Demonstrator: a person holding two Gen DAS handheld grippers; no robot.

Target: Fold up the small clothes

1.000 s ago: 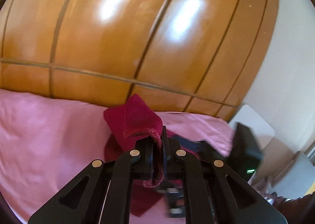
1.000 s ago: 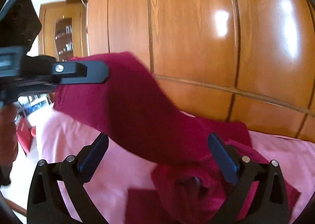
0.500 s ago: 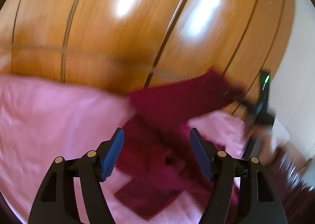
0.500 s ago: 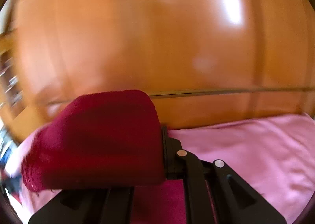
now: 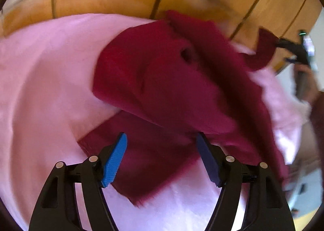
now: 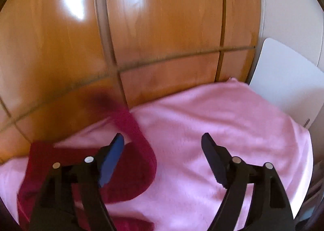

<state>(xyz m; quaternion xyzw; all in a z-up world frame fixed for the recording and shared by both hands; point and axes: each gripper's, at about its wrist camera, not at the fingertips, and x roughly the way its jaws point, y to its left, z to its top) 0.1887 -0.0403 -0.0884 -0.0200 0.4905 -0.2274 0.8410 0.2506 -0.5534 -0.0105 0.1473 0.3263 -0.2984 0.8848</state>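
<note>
Left gripper (image 5: 161, 158): we see its fingers parted after narrowing a touch, gripping nothing.
Right gripper (image 6: 163, 158): fingers just sprung wide, empty.
Red garment (image 5: 172, 81): crumpled on the pink blanket (image 5: 44, 72), beyond our left fingers.

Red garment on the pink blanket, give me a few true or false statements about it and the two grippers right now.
1. The red garment lies on a pink blanket. True.
2. The left gripper is clamped shut on the garment. False: its jaws stand apart above the cloth, gripping nothing, having just narrowed a little.
3. The right gripper is open with only blanket between its jaws. True; its jaws have just been opening.
4. The garment is folded into a neat square. False: it is rumpled, one end lifted up.
5. A blue wall stands behind the blanket. False: glossy wooden panels stand there.
</note>
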